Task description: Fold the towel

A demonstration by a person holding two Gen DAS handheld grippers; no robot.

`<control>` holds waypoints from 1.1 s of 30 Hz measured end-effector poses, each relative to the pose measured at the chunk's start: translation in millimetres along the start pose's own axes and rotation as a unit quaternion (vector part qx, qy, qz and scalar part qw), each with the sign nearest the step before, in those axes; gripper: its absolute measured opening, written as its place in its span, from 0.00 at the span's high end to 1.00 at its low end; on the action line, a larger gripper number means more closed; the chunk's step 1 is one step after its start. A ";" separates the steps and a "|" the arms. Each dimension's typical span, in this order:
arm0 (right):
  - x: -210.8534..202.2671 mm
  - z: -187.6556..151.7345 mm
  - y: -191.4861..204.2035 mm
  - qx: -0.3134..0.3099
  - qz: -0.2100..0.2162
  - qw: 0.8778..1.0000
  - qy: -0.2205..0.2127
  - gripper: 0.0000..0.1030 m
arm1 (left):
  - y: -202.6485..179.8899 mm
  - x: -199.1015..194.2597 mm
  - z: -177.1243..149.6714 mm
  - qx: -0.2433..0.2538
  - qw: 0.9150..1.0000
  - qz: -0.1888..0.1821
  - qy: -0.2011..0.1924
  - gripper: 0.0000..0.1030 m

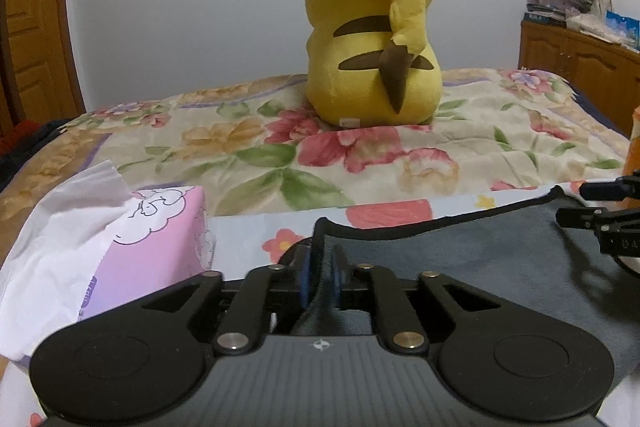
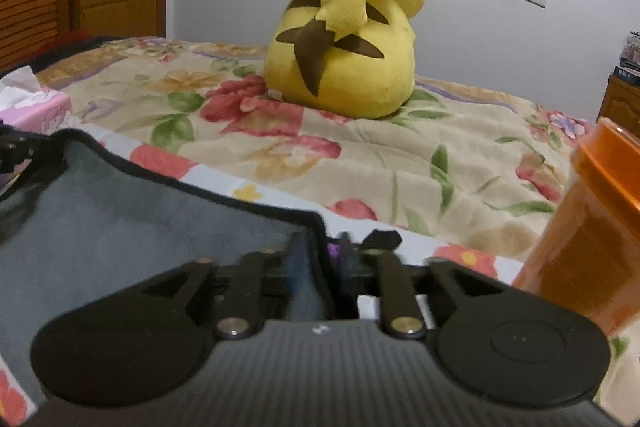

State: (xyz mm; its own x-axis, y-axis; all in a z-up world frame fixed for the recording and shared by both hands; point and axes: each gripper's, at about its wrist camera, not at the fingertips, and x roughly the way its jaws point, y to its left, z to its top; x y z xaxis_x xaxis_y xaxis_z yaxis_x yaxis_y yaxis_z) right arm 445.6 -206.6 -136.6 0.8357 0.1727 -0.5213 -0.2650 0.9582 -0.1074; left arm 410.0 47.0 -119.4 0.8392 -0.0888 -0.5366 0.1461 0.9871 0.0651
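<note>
While the left wrist camera looks along its own fingers, the left gripper (image 1: 320, 281) has them pressed narrowly on the near-left corner of the grey towel (image 1: 460, 255), whose dark-bound edge rises between the blue pads. That towel lies spread to the right over a light flowered sheet (image 1: 384, 213) at the near edge of the bed, and its far right corner meets the black fingers of the right gripper (image 1: 600, 211) entering from the right border. A pink tissue box (image 1: 160, 239) with a white tissue sticking up stands just beside the towel's left end. Farther back a yellow plush toy (image 1: 372, 27) sits upright on the floral quilt (image 1: 240, 147), its back to the camera.

From the right wrist camera, the right gripper (image 2: 332, 259) is closed on the towel's (image 2: 140, 211) near-right corner, the cloth stretching away to the left, lifted and slightly blurred. An orange container (image 2: 592, 227) stands close on the right. The plush toy (image 2: 348, 27) sits beyond on the quilt (image 2: 400, 155), and the tissue box (image 2: 44, 107) shows far left.
</note>
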 end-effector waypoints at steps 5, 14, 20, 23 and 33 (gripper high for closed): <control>-14.1 -0.5 1.2 0.009 0.012 1.000 0.001 0.47 | -7.2 -8.5 -2.1 0.006 1.000 -0.001 0.002 0.55; -35.2 -11.0 13.7 0.029 0.041 0.999 0.012 0.39 | -12.0 -23.1 -19.1 0.001 1.000 0.003 0.021 0.39; -41.7 -19.9 18.4 0.031 0.039 0.999 0.022 0.23 | -14.7 -32.8 -25.7 0.002 1.000 0.006 0.029 0.27; -44.9 -22.8 18.1 0.034 0.038 0.998 0.027 0.22 | -16.2 -37.9 -27.2 0.004 1.000 0.009 0.029 0.17; -71.8 -20.5 9.9 0.050 0.009 0.998 0.024 0.00 | -26.9 -67.7 -24.4 0.010 1.000 0.004 0.024 0.06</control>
State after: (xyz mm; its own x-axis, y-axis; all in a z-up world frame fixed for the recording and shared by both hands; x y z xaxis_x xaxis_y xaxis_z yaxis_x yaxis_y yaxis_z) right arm 373.1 -214.1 -117.6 0.8066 0.1809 -0.5628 -0.2286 0.9734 -0.0148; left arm 336.5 29.6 -105.3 0.8144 -0.0742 -0.5755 0.1511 0.9847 0.0868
